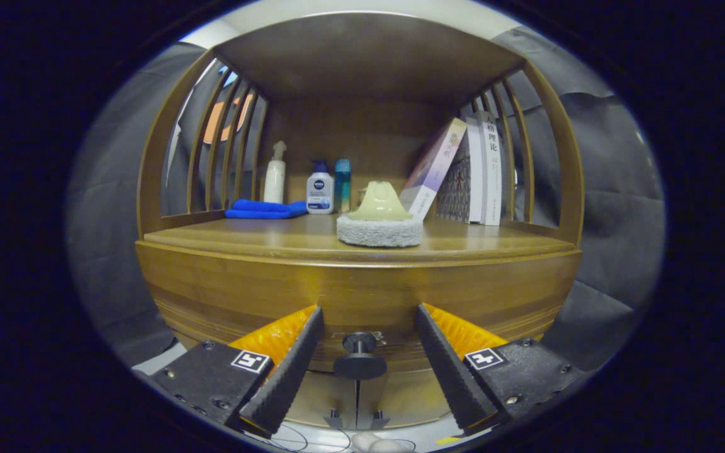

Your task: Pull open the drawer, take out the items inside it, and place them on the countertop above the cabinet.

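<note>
claw: the claw (pixel 362 358) sits at the bottom middle of the frame, fingers spread wide, holding nothing at all

knob: a dark round drawer knob (pixel 360 352) sits right between the two fingers, neither one touching it as far as I can see

drawer: the drawer front (pixel 356 296) runs across the middle of the frame and looks pushed in flush, so it's closed right now and whatever's inside is hidden

bench: the bench (pixel 274 238) above the drawer already has a scrubbing sponge with a pale handle (pixel 379 220) near its front edge, just above centre

other stuff: folded blue cloth (pixel 265 209) at left, three bottles (pixel 320 189) behind it, some leaning books (pixel 463 173) at upper right

progress: honestly this could go either way. Either the drawer is about to get pulled, or the sponge came out of it and it got shut again. Can't tell whether anything remains in there, nor which of the things on top belong to the job.
</note>
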`<state>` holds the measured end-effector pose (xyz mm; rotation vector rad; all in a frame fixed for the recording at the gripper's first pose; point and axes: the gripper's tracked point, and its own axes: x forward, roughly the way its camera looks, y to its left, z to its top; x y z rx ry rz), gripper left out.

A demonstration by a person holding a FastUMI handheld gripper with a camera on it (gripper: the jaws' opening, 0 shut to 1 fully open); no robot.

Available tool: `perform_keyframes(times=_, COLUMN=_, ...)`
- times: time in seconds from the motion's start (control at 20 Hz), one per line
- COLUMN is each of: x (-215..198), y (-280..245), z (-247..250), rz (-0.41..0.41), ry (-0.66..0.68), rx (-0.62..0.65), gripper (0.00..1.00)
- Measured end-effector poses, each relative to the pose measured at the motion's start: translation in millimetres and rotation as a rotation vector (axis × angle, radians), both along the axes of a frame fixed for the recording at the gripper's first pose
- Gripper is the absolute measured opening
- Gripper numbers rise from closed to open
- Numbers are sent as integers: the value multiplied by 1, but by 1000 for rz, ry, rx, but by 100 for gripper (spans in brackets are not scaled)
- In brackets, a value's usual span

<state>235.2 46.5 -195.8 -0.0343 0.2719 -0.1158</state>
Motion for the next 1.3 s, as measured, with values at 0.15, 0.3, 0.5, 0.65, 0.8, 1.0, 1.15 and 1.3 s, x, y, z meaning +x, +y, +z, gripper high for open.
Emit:
perform_keyframes(times=0.15, x=-3, y=0, z=5, rz=16, ry=29, rx=2, gripper=99)
perform_keyframes(times=0.3, x=-22, y=-5, z=32, rz=27, ry=1, rx=11, gripper=100)
perform_keyframes(times=0.5, x=-64, y=-2, z=92, rz=72, ry=-73, rx=6, gripper=100)
perform_keyframes(times=0.65, x=-103, y=2, z=134, rz=117, ry=-123, rx=31, gripper=100)
perform_keyframes(times=0.8, x=-144, y=-7, z=173, rz=129, ry=-189, rx=13, gripper=100)
perform_keyframes(times=1.0, x=-193, y=-24, z=201, rz=137, ry=-228, rx=40, gripper=99)
perform_keyframes(times=1.15, x=-219, y=-50, z=210, rz=109, ry=-248, rx=24, gripper=100)
perform_keyframes(times=1.3, x=-238, y=-72, z=215, rz=78, ry=-279, rx=-10, gripper=99)
